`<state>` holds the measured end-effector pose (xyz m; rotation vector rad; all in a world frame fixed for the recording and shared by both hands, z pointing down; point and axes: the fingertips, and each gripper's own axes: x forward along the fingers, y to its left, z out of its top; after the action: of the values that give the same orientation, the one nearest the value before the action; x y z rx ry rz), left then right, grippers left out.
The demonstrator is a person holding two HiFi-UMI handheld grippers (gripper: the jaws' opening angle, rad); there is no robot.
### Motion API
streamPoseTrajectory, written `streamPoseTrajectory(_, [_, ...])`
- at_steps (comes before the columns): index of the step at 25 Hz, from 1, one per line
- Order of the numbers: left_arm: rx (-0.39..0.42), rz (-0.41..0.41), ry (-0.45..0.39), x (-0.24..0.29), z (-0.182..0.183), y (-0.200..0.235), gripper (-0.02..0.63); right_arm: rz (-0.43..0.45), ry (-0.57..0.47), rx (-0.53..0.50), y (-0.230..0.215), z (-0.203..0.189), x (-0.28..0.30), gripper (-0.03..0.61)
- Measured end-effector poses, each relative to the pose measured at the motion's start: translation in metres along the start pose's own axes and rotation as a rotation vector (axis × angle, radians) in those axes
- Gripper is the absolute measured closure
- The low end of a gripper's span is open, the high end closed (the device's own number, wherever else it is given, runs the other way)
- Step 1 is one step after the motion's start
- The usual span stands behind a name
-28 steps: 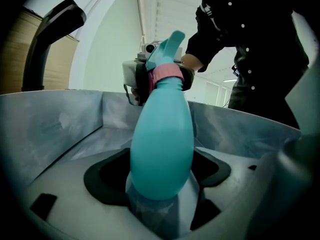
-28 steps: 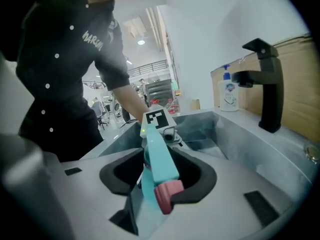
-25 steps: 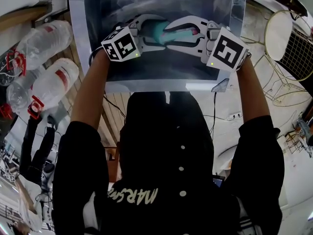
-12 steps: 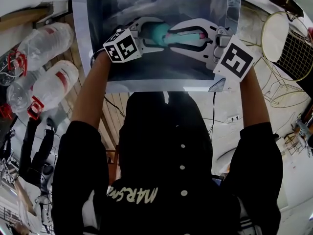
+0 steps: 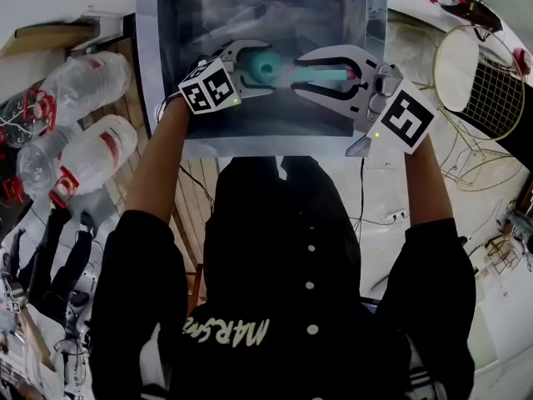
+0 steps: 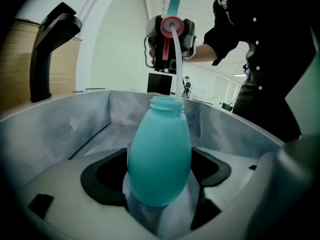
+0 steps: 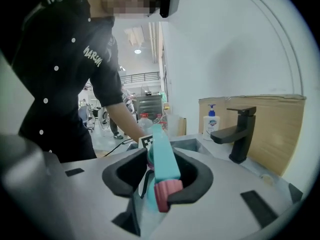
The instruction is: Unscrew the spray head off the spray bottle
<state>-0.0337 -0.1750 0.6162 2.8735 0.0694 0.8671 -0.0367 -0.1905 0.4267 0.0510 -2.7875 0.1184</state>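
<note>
I am clamping my left gripper (image 5: 265, 67) around the teal spray bottle (image 6: 160, 159) over the sink (image 6: 60, 129); my right gripper (image 5: 301, 73) is pinching the spray head (image 7: 164, 169), already off the thread and above the open neck; its dip tube (image 6: 176, 59) is reaching down to that neck; I am judging a slow, straight pull best, with the bottle steady, so the tube neither snags nor drips.

Both clamped, left gripper (image 5: 265, 68) faces right gripper (image 5: 303, 72).
</note>
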Motion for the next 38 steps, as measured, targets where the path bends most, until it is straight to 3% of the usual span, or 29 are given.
streamPoseTrajectory(3, [0.001, 0.022, 0.014, -0.005, 0.004, -0.003, 0.225, -0.052, -0.080, 0.012, 0.001, 0.024, -0.012, 0.430])
streamPoseTrajectory(9, [-0.032, 0.101, 0.030, -0.027, 0.013, -0.007, 0.225, -0.132, -0.146, 0.002, 0.006, 0.056, -0.044, 0.430])
streamPoseTrajectory(16, [0.003, 0.278, 0.049, -0.077, 0.034, -0.013, 0.230, -0.253, -0.227, 0.020, 0.015, 0.083, -0.082, 0.430])
streamPoseTrajectory(17, [0.010, 0.318, 0.046, -0.086, 0.040, -0.016, 0.262, -0.274, -0.241, 0.032, 0.017, 0.087, -0.088, 0.430])
streamPoseTrajectory(19, [0.012, 0.410, 0.017, -0.107, 0.055, -0.022, 0.412, -0.312, -0.258, 0.053, 0.022, 0.091, -0.101, 0.430])
streamPoseTrajectory(24, [-0.012, 0.640, -0.082, -0.156, 0.098, -0.041, 0.577, -0.386, -0.255, 0.078, 0.036, 0.088, -0.125, 0.430])
streamPoseTrajectory(28, [-0.042, 0.751, -0.170, -0.184, 0.136, -0.054, 0.589, -0.443, -0.287, 0.091, 0.035, 0.095, -0.139, 0.430])
streamPoseTrajectory(38, [-0.112, 0.989, -0.276, -0.256, 0.203, -0.100, 0.589, -0.610, -0.346, 0.115, 0.058, 0.114, -0.194, 0.430])
